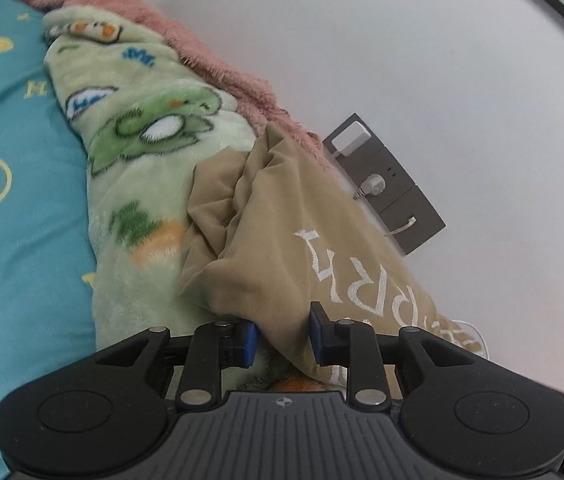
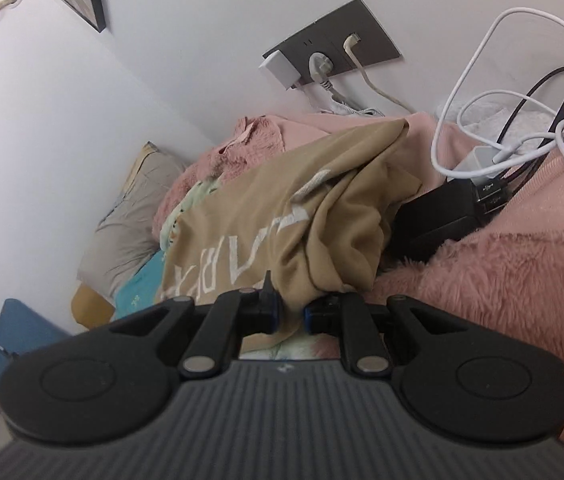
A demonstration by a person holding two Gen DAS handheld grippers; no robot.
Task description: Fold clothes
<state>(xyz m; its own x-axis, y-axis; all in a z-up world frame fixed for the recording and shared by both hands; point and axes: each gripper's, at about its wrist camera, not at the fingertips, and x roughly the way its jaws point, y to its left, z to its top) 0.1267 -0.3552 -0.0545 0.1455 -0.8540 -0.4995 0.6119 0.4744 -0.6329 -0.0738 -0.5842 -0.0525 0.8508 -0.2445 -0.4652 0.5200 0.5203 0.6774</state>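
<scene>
right gripper (image 2: 290, 314) pinches tan shirt (image 2: 242, 216); cables (image 2: 521, 92) right view only.

Left gripper (image 1: 283, 334) part-open, right gripper (image 2: 291, 314) nearly closed, both angled downward

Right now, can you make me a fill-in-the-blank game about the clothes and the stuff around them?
1. Both grippers hold the tan shirt, whose letters are ____.
2. The fluffy blanket beside the shirt is ____.
3. The blanket with cartoon animals is pale ____.
4. The looping cable near the wall socket is ____.

Missing words: white; pink; green; white
</scene>
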